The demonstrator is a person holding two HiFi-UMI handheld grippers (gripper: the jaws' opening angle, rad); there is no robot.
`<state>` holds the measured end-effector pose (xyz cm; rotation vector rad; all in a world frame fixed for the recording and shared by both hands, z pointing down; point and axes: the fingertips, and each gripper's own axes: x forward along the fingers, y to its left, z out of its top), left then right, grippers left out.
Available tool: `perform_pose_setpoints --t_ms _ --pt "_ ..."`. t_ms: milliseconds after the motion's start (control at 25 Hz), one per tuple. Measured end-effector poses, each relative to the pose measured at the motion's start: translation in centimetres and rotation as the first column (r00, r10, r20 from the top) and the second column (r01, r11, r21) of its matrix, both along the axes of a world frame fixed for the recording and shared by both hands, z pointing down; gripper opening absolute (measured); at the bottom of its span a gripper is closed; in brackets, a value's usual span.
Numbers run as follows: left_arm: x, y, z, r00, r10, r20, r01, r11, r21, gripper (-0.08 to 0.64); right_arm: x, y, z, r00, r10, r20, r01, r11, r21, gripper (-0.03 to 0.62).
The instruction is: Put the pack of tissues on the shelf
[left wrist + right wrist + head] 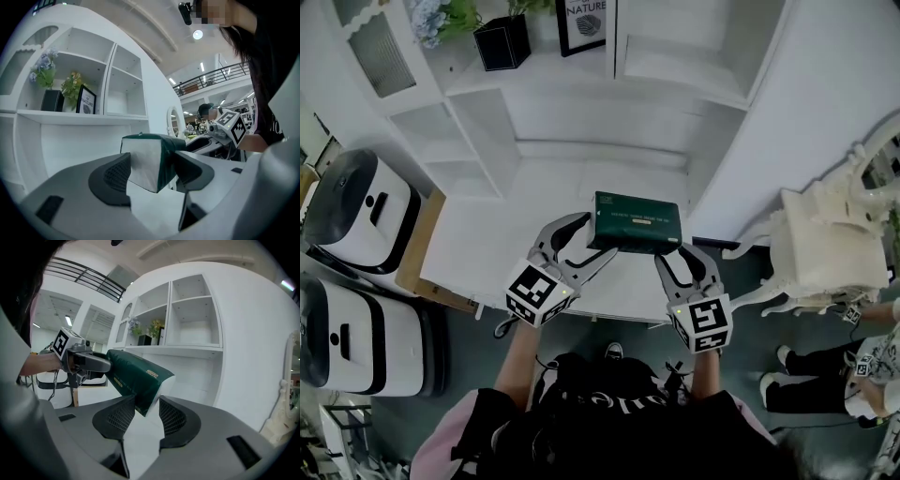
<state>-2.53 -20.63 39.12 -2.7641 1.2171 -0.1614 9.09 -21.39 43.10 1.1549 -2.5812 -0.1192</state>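
Observation:
A dark green pack of tissues [635, 222] hangs level above the white shelf unit's counter [492, 239], held from both ends. My left gripper [584, 247] is shut on its left end; in the left gripper view the pack's white end face [146, 163] sits pinched between the dark pads. My right gripper [674, 257] is shut on the right end, where the pack's lower corner [138, 379] sits between the ribbed pads. The right gripper's marker cube [231, 125] shows in the left gripper view, and the left gripper [80, 363] in the right gripper view.
Open white compartments [572, 117] rise behind the counter. On a higher shelf stand a black planter with flowers [502, 42] and a framed print [586, 23]. Two white appliances [356, 211] stand at left, a white ornate chair [825, 244] at right, another person [862, 370] beyond it.

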Motion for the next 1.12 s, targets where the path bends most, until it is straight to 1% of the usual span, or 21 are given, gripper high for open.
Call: perform_pose_setpoints --t_ms 200,360,640,800,1120 --pt "1.1 -2.7 -2.9 1.000 0.008 0.017 -0.009 0.998 0.059 0.304 1.1 -2.8 -2.6 1.000 0.006 0.002 -0.006 0.998 0.064 0.187" --pt "1.5 -4.6 -5.0 0.999 0.021 0.029 -0.024 0.994 0.104 0.302 1.1 -4.8 -5.0 1.000 0.017 0.011 -0.018 0.993 0.116 0.187" --pt "1.8 -7.8 -8.3 0.997 0.073 0.024 -0.076 0.984 0.159 0.301 1.5 -7.5 -8.5 0.998 0.061 0.007 -0.061 0.982 0.181 0.187" --pt "2.1 -9.5 -10.5 0.995 0.100 0.016 -0.101 0.975 0.198 0.301 2.1 -9.0 -10.6 0.996 0.091 0.004 -0.089 0.969 0.231 0.186" --pt "2.6 -12.3 -15.3 0.990 0.140 -0.014 -0.131 0.954 0.271 0.299 2.6 -11.4 -15.9 0.990 0.142 -0.001 -0.134 0.934 0.331 0.186"
